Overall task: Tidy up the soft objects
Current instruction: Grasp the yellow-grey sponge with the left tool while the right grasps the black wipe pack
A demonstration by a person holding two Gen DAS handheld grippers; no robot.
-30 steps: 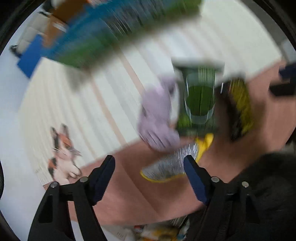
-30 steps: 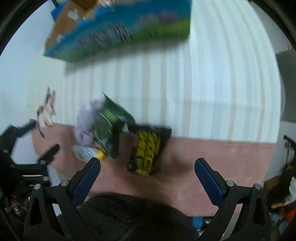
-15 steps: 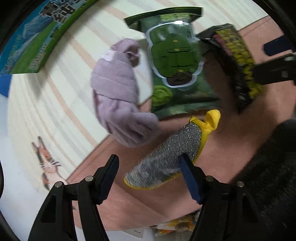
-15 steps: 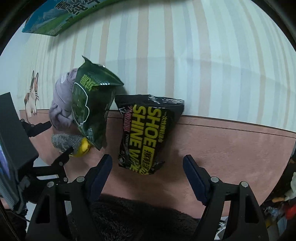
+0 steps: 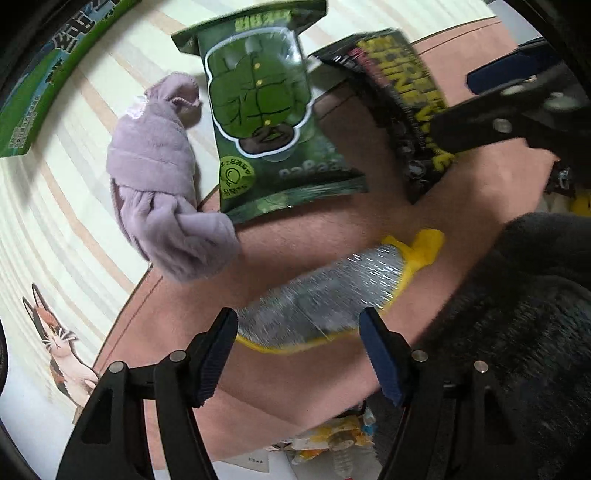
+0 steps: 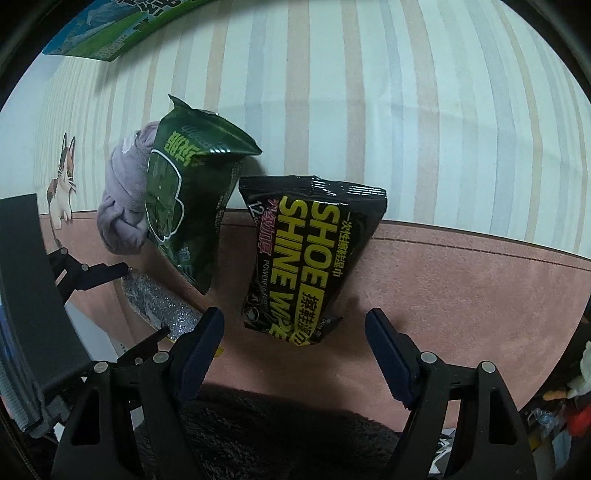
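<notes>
A silver scrubbing pad with yellow trim (image 5: 325, 295) lies on the pink mat (image 5: 295, 376). My left gripper (image 5: 297, 350) is open, its jaws either side of the pad's near end. A rolled lilac cloth (image 5: 162, 177), a green pouch (image 5: 266, 110) and a black "Shoe Shine Wipes" pack (image 5: 406, 99) lie beyond. In the right wrist view my right gripper (image 6: 293, 343) is open just short of the black pack (image 6: 310, 258). The green pouch (image 6: 184, 206), the lilac cloth (image 6: 122, 199) and the silver pad (image 6: 159, 306) lie to its left.
A striped sheet (image 6: 369, 92) with a cat print (image 6: 62, 177) lies under and beyond the mat (image 6: 461, 295). A blue-green box (image 6: 122, 29) stands at the far left. A dark fluffy fabric (image 6: 277, 435) lies at the near edge.
Both grippers have moved down and forward towards the objects. The left gripper now straddles the silver pad's end; the right has closed in on the black pack.
</notes>
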